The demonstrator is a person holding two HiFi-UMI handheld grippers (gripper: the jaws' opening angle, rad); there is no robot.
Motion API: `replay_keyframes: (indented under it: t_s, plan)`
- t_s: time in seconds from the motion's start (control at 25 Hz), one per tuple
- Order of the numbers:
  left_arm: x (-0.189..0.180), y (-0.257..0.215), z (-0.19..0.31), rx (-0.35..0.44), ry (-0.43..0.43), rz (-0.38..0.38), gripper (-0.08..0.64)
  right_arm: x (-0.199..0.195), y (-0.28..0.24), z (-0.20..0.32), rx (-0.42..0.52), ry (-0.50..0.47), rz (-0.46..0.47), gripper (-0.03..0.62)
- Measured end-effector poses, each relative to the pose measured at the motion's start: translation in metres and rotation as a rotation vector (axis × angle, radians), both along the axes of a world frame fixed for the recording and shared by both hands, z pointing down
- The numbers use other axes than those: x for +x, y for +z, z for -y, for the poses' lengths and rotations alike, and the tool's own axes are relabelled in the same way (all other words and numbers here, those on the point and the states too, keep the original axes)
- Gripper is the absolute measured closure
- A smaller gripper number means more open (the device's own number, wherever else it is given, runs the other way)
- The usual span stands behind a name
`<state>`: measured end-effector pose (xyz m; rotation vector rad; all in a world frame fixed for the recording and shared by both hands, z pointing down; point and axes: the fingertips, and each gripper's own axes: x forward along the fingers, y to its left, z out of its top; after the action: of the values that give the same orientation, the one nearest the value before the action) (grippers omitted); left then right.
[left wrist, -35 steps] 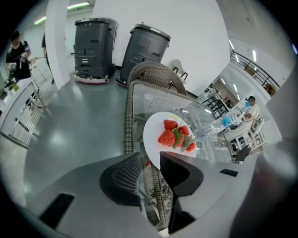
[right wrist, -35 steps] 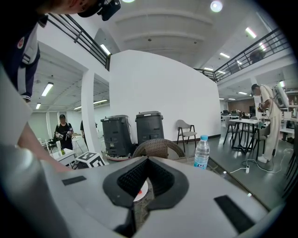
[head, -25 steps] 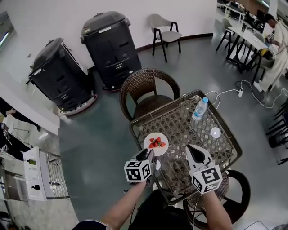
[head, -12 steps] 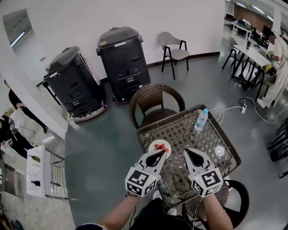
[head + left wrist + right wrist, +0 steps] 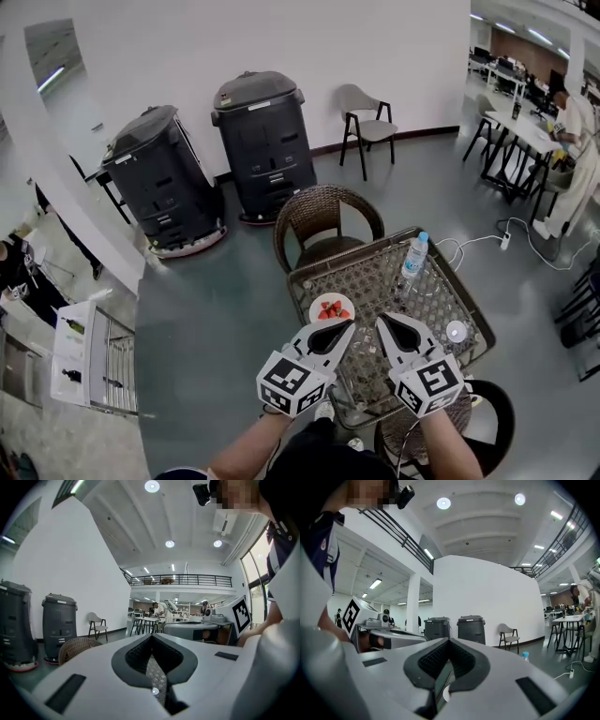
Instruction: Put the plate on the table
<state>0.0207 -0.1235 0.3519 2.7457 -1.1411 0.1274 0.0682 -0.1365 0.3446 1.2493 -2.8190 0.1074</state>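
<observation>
Far left, two dark wheeled bins (image 5: pixel 159 178) stand against the wall, well apart from the work

Wicker chair (image 5: pixel 326 220) is tucked against the far-left side of the table (image 5: pixel 427 298), which has a woven lattice top

The plate (image 5: pixel 332 308) already rests flat on the table, close to the edge on the person's left side. Strawberries (image 5: pixel 330 310) are piled loose on it. Judged from this, the placing looks done

Left gripper (image 5: pixel 343 328) hangs just on the near side of the plate with its tips pointed at the rim. No contact shows. Its own view has the two pads pressed together with nothing between them

Right gripper (image 5: pixel 383 322) is beside it, over the middle of the table, jaws likewise closed and empty

Further right, a water bottle (image 5: pixel 413 255) stands upright near the far corner, and a small white disc (image 5: pixel 457 331) lies near the right edge

Risks from here:
- The plate sits near the edge, so a forward nudge or sideways swing from the left gripper's closed tip could slide it off the table
- The same bump could tilt the plate and roll the loose strawberries off
- A wide sweep of the right gripper could topple the tall, narrow bottle
</observation>
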Motion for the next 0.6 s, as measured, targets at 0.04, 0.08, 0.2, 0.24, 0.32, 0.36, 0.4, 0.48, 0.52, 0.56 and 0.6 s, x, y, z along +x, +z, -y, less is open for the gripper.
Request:
replay_keyframes:
  t_s: [0.04, 0.08, 0.2, 0.24, 0.32, 0.36, 0.4, 0.48, 0.52, 0.56, 0.6]
  plan:
    - [0.000, 0.000, -0.002, -0.002, 0.003, -0.001, 0.552, -0.001, -0.002, -0.002, 0.005, -0.001, 0.002, 0.588]
    - [0.000, -0.001, -0.003, -0.003, 0.005, -0.002, 0.552, -0.001, -0.004, -0.003, 0.010, -0.001, 0.003, 0.588]
    - [-0.001, -0.002, -0.007, -0.004, 0.007, -0.006, 0.552, -0.005, -0.008, -0.007, 0.023, -0.007, 0.002, 0.588]
    - [-0.002, -0.001, -0.008, -0.004, 0.007, -0.007, 0.552, -0.006, -0.008, -0.008, 0.025, -0.009, 0.003, 0.589]
    - [-0.004, -0.001, -0.009, -0.006, 0.007, -0.009, 0.552, -0.009, -0.009, -0.010, 0.027, -0.012, 0.005, 0.588]
    - [-0.006, -0.001, -0.009, -0.007, 0.007, -0.011, 0.552, -0.010, -0.010, -0.010, 0.028, -0.014, 0.006, 0.589]
    - [-0.007, -0.002, -0.009, -0.008, 0.006, -0.014, 0.552, -0.011, -0.011, -0.010, 0.029, -0.016, 0.006, 0.588]
    - [-0.008, -0.002, -0.009, -0.010, 0.006, -0.019, 0.552, -0.013, -0.013, -0.011, 0.031, -0.017, 0.007, 0.588]
    - [-0.008, -0.002, -0.010, -0.011, 0.007, -0.020, 0.552, -0.012, -0.013, -0.011, 0.031, -0.016, 0.007, 0.589]
    - [-0.007, -0.003, -0.010, -0.013, 0.009, -0.020, 0.552, -0.011, -0.014, -0.012, 0.031, -0.014, 0.007, 0.588]
    - [-0.006, -0.003, -0.010, -0.014, 0.011, -0.020, 0.552, -0.010, -0.014, -0.012, 0.031, -0.011, 0.008, 0.588]
